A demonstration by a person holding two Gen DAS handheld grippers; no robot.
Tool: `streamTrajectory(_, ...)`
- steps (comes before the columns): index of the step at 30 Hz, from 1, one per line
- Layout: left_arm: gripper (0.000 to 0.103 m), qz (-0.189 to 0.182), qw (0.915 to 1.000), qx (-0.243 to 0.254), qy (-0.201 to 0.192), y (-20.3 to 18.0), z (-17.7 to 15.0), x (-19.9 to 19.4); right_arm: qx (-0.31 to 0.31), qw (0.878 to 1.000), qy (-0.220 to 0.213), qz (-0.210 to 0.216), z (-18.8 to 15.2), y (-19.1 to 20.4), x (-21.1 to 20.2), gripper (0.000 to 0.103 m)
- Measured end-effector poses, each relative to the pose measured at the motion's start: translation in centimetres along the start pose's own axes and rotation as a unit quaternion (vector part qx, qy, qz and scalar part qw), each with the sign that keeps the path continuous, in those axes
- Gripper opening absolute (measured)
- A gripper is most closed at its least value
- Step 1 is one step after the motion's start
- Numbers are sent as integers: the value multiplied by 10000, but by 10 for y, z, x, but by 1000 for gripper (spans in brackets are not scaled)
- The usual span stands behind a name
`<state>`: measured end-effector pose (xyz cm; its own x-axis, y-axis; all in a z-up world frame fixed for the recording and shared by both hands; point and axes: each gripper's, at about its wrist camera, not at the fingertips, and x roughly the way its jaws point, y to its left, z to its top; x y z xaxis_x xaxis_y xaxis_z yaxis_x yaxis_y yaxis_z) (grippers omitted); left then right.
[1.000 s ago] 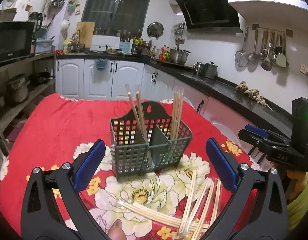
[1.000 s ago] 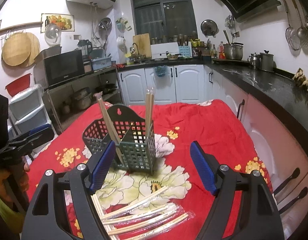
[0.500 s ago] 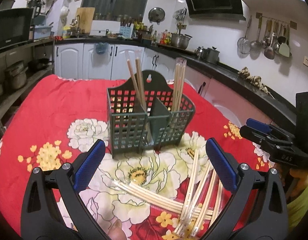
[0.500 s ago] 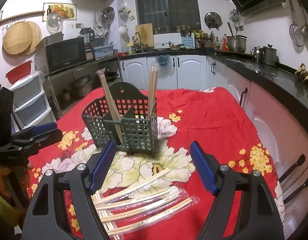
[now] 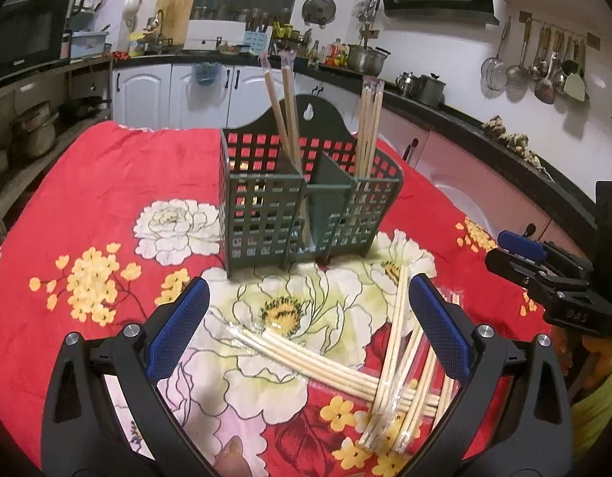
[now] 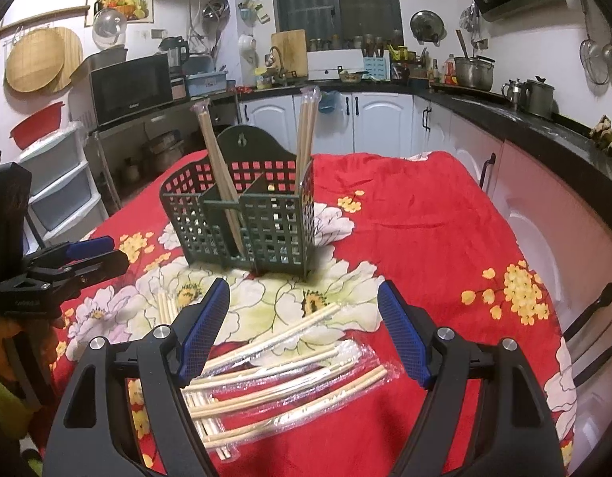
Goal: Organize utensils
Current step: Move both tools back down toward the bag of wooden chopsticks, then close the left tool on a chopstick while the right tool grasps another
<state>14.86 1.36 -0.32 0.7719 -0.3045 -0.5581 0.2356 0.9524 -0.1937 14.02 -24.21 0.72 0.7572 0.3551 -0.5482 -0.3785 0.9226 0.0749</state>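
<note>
Now both tools stand wide apart and empty: the left tool (image 5: 306,338) and right tool (image 6: 304,334) hang over the wrapped chopsticks (image 6: 290,361) strewn at the near edge of the red-clothed worktop (image 6: 417,214), before the green holder (image 6: 246,218) further in. Best pick a single outlying packet, close squarely across its middle, then lift it clear before tipping it upright into a compartment
</note>
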Motion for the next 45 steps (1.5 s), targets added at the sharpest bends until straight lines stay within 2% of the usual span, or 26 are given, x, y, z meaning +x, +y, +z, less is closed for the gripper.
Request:
streamTrajectory(10, 93, 50, 9995, -36, 303, 7, -17, 7, -10, 9996, 278, 41, -18, -1, 9, 74)
streamTrajectory(24, 92, -150, 9953, -360, 885, 23, -38, 29, 78, 9981, 609, 49, -31, -8, 26, 74)
streamTrajectory(26, 86, -177, 9943, -467, 946, 26, -40, 33, 114, 9975, 695, 34, -32, -10, 31, 74)
streamTrajectory(28, 70, -236, 9927, -627, 1004, 33, -42, 37, 148, 9968, 779, 25, -32, -12, 35, 74)
streamTrajectory(32, 66, -402, 9862, -1075, 1190, 49, -42, 48, 206, 9948, 1000, 62, -29, -17, 48, 74)
streamTrajectory(36, 60, -499, 9814, -1423, 1189, 62, -40, 55, 214, 9928, 1172, 129, -22, -19, 61, 74)
streamTrajectory(38, 54, -477, 9808, -1491, 1159, 67, -39, 55, 189, 9921, 1230, 146, -17, -20, 67, 72)
streamTrajectory(43, 29, -424, 9795, -1626, 1115, 81, -39, 59, 138, 9922, 1235, 98, -5, -22, 80, 69)
streamTrajectory(45, 23, -454, 9773, -1757, 1090, 87, -39, 59, 163, 9919, 1258, 109, -2, -24, 86, 68)
